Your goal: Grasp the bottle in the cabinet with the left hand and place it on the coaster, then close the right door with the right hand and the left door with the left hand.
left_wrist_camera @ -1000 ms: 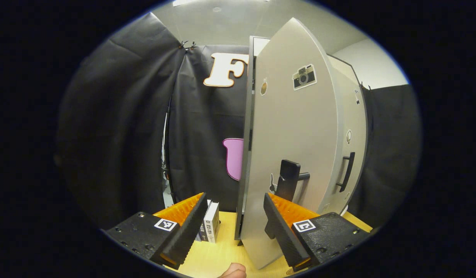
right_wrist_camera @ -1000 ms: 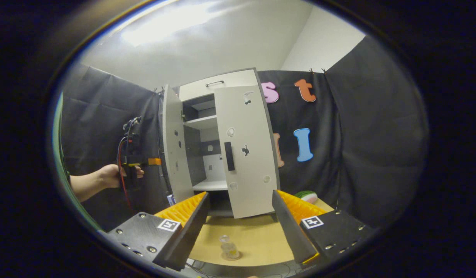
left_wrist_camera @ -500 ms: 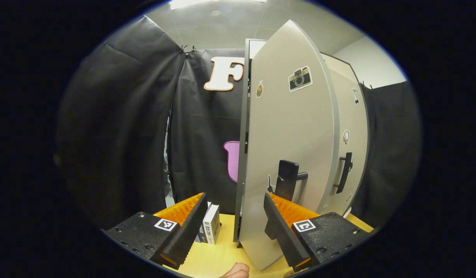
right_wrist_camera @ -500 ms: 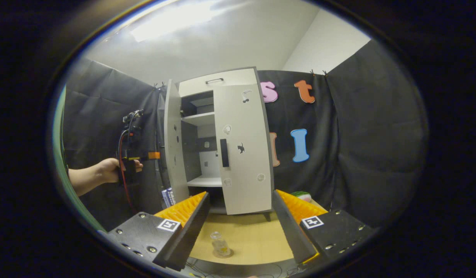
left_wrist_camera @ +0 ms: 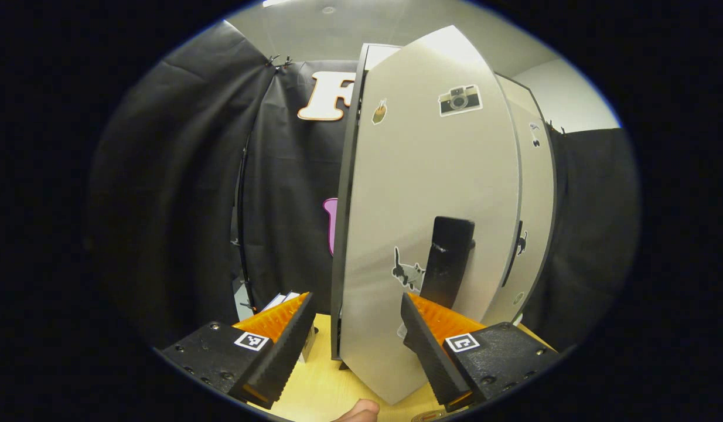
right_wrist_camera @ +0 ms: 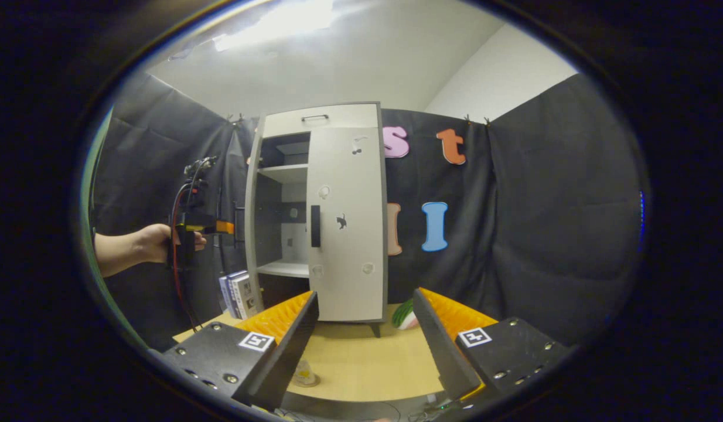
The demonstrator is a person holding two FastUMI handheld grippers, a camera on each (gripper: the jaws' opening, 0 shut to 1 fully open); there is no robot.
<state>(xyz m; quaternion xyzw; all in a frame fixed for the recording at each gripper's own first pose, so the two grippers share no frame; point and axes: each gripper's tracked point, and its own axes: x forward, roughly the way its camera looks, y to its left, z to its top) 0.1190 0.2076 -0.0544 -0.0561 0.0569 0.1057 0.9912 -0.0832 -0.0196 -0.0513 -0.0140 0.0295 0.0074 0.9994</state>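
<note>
Bottle: the bottle [right_wrist_camera: 303, 373] stands low in the right gripper view, partly behind that gripper's left finger, on a round coaster [right_wrist_camera: 307, 383] on the table [right_wrist_camera: 361, 363]. This step looks done.

Right door: the right door [right_wrist_camera: 347, 223] lies flush across the cabinet [right_wrist_camera: 314, 117] front at frame centre, its black handle [right_wrist_camera: 315, 225] at the inner edge. I judge it closed.

Left door: the left door [left_wrist_camera: 420, 234] stands ajar, filling the centre of the left gripper view; in the right gripper view the shelves show through the gap. It is the one step left.

Left gripper: the left gripper [left_wrist_camera: 355, 343] sits at the bottom of its own view, fingers apart and holding nothing. Its right finger is just in front of the door's lower face, below the door handle [left_wrist_camera: 449, 261]; contact cannot be told. In the right gripper view it shows at mid left, held in a hand [right_wrist_camera: 153, 243] beside the open door.

Right gripper: the right gripper [right_wrist_camera: 364, 346] is at the bottom of its view, fingers apart and empty, well back from the cabinet.

Other: books [right_wrist_camera: 238, 293] left of the cabinet, a green object [right_wrist_camera: 403, 313] at its right foot.
</note>
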